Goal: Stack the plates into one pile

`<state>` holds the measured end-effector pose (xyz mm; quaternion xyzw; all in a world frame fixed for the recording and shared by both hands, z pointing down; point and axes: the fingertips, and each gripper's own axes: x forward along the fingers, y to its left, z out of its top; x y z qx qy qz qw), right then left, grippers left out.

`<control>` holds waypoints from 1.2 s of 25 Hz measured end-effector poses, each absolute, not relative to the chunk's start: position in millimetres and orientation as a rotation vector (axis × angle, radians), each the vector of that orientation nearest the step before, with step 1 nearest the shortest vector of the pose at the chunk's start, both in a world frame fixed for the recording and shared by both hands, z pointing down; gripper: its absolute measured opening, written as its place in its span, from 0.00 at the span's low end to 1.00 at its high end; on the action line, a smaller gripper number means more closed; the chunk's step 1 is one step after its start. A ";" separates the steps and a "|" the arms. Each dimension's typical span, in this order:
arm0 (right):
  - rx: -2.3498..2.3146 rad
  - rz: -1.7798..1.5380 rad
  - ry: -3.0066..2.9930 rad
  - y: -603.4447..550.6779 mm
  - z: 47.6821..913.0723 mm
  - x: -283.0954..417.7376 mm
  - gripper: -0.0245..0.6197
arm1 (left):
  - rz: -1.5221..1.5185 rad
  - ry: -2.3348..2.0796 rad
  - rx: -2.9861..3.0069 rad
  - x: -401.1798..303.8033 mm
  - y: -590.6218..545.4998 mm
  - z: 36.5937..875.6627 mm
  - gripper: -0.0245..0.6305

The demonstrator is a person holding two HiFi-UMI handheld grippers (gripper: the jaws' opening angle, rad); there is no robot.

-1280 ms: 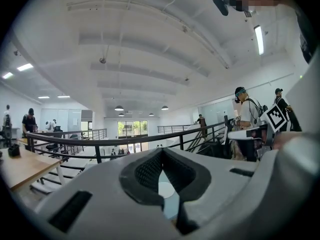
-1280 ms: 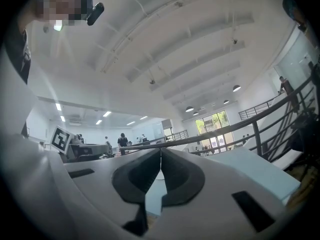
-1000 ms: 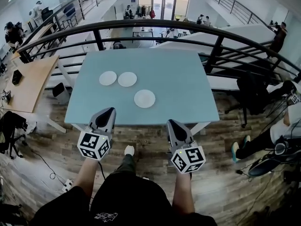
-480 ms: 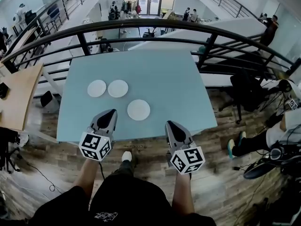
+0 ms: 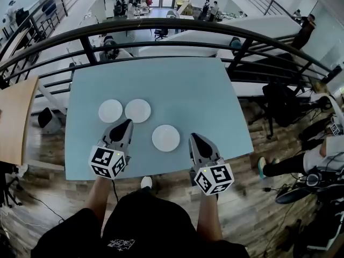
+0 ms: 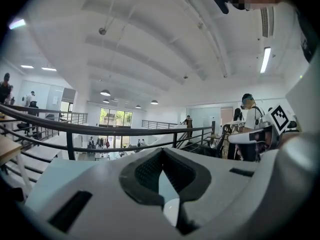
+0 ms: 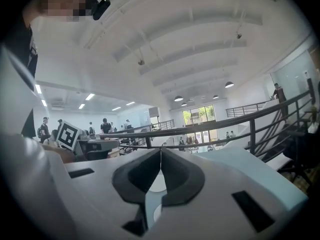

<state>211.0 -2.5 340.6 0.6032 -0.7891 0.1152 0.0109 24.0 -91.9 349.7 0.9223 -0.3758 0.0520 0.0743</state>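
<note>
Three white plates lie flat and apart on the light blue table (image 5: pixel 188 90): a left plate (image 5: pixel 110 110), a middle plate (image 5: pixel 138 110) and a nearer plate (image 5: pixel 165 137). My left gripper (image 5: pixel 126 124) is shut and empty, its tips over the table just in front of the left and middle plates. To the right of the nearer plate, my right gripper (image 5: pixel 194 138) is also shut and empty. In the left gripper view the jaws (image 6: pixel 161 152) meet at the tips. The right gripper view shows the same closed tips (image 7: pixel 160 151), with a bit of white plate (image 7: pixel 157 182) showing below them.
A black railing (image 5: pixel 161 27) curves just past the table's far edge, with a drop to a lower floor behind it. A wooden desk (image 5: pixel 12 117) stands to the left. At the right, a seated person (image 5: pixel 317 155) and a dark chair (image 5: pixel 282 104) are near the table.
Both grippers have moved forward from in front of the table's near edge to over the tabletop, close to the plates. Both stay shut.
</note>
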 end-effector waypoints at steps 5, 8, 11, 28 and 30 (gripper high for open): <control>1.897 0.373 -2.447 -45.5 351.4 184.8 0.05 | 0.136 -1.089 2.773 1.0 -138.7 367.2 0.05; 1.902 0.383 -2.458 -65.4 356.8 176.3 0.05 | 0.129 -1.084 2.772 -6.2 -155.4 375.9 0.05; 1.878 0.344 -2.458 -82.7 363.2 165.5 0.05 | 0.120 -1.080 2.757 -14.1 -168.3 387.5 0.05; 1.476 0.541 -2.429 -161.9 500.5 128.4 0.05 | 0.336 -1.144 2.420 -73.7 -173.2 533.2 0.05; 1.443 0.603 -2.396 -156.5 520.3 132.7 0.05 | 0.384 -1.091 2.373 -70.4 -159.5 551.9 0.05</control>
